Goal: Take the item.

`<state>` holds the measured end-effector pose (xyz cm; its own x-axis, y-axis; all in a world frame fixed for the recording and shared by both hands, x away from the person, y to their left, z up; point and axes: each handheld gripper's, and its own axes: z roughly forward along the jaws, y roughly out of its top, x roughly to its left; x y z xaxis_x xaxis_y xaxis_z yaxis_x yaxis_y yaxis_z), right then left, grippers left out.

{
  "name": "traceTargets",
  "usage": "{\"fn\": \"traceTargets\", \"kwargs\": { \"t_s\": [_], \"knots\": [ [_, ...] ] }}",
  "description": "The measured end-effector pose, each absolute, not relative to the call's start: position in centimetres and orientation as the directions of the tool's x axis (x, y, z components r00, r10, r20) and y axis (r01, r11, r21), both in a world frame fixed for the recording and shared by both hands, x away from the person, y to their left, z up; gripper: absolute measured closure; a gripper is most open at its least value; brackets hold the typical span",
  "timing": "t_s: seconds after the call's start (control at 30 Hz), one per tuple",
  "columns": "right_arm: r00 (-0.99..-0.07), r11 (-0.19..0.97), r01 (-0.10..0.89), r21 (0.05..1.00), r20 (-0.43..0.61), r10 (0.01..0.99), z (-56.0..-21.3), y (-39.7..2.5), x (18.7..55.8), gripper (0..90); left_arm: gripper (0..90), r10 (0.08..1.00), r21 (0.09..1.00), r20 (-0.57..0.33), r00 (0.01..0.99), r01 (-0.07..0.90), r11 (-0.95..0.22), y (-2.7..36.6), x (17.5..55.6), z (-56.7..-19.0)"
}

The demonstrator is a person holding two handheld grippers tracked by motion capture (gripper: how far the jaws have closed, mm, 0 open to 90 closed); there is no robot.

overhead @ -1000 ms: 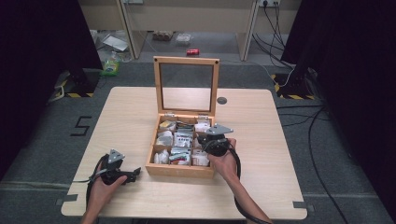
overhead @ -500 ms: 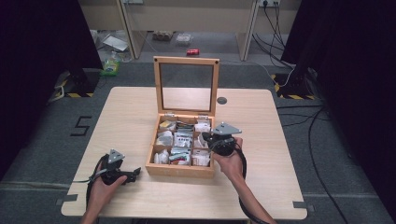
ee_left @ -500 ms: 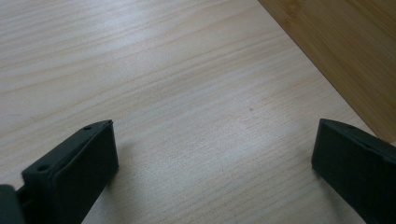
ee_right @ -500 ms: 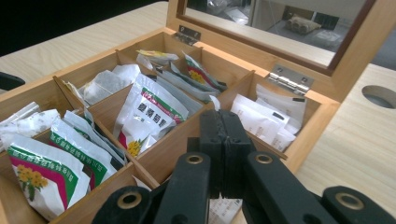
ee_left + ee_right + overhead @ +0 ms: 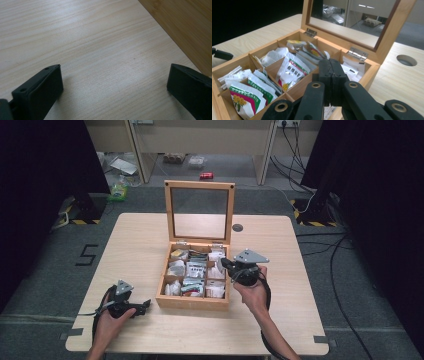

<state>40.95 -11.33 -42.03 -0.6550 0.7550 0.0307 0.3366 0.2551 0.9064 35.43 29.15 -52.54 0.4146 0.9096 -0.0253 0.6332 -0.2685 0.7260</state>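
Nearest me, my left hand (image 5: 107, 320) holds the left gripper (image 5: 141, 306) low on the pale wood surface (image 5: 135, 250), just to the left of the wooden box (image 5: 192, 301). In the left gripper view its jaws stand spread wide with bare surface between them, and the box's side wall fills the upper right corner.

A little farther in, my right hand (image 5: 252, 295) holds the right gripper (image 5: 223, 264) at the box's right edge, its jaws reaching over the right-hand column of compartments. In the right gripper view I see these jaws pressed together with nothing between them that I can make out, hanging above the near right compartments.

The box sits at the middle of the surface, divided into a grid of compartments stuffed with tea sachets (image 5: 291, 70), mostly white packets with green, red and yellow print. One sachet with yellow flowers (image 5: 244, 100) stands upright in the compartment closest to the right gripper's camera.

Beyond them, the glass-paned lid (image 5: 200, 212) stands upright on two metal hinges (image 5: 358, 53) at the box's far side. A round cable hole (image 5: 237, 227) lies in the surface just right of the lid.
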Motion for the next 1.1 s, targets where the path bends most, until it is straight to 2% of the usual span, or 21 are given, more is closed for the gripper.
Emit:
{"fn": "traceTargets", "kwargs": {
  "t_s": [0.67, 1.1],
  "knots": [
    [-0.619, 0.180, 0.327, 0.928, 0.066, 0.783, -40.3, -14.0, 40.4, 90.0, 0.0, 0.909, 0.725, -0.024, 0.415, 0.633, -0.270, 29.2, 35.4, -52.5],
    [-0.580, 0.161, 0.337, 0.928, 0.070, 0.811, -40.4, -15.6, 40.6, 90.0, 0.0, 0.910, 0.725, -0.024, 0.415, 0.634, -0.270, 29.2, 35.4, -52.5]
  ]
}}
